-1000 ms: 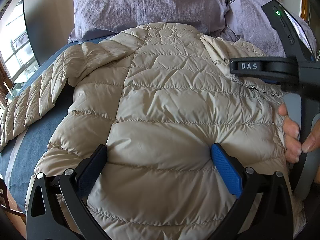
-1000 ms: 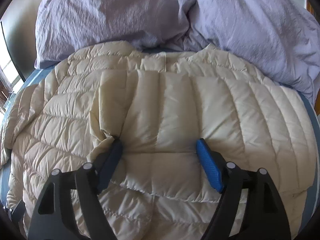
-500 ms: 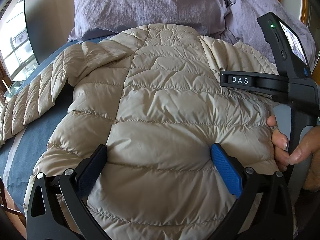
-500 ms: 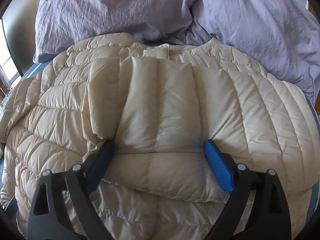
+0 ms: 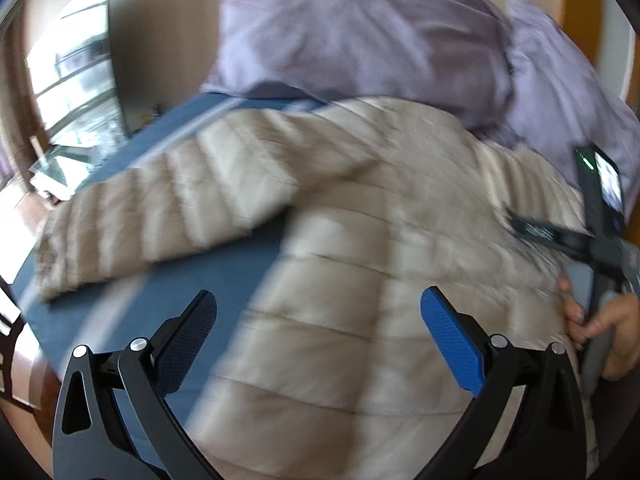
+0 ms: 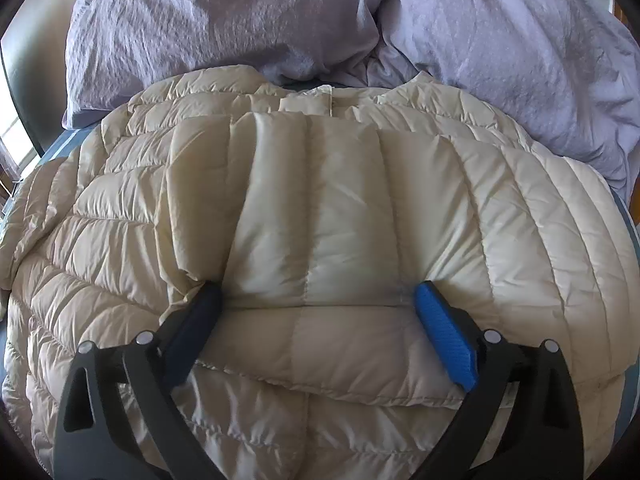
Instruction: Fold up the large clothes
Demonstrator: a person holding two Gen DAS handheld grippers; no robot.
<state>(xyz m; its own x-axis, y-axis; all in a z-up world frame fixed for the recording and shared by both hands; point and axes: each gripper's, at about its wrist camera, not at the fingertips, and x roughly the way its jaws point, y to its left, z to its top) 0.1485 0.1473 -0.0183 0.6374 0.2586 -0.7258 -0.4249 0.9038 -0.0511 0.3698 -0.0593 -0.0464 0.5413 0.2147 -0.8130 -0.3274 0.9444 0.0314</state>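
A beige quilted down jacket (image 5: 360,280) lies spread on the bed, back up. Its left sleeve (image 5: 160,208) stretches out over the blue sheet. My left gripper (image 5: 318,312) is open and empty, above the jacket's lower left side; this view is blurred by motion. In the right wrist view the jacket (image 6: 120,240) has its right sleeve (image 6: 320,220) folded across the body. My right gripper (image 6: 316,300) is open, its fingers resting against the folded sleeve on either side. The right gripper's body and the hand holding it show at the right edge of the left wrist view (image 5: 600,240).
Lilac pillows and a rumpled duvet (image 6: 280,20) lie at the head of the bed, just behind the jacket collar. The blue bed sheet (image 5: 180,128) shows to the left of the jacket. A window (image 5: 72,80) and the bed's left edge are at far left.
My left gripper has swung quickly to the left, bringing the outstretched left sleeve and blue sheet into view. The right gripper has stayed open on the folded sleeve, shifting only slightly.
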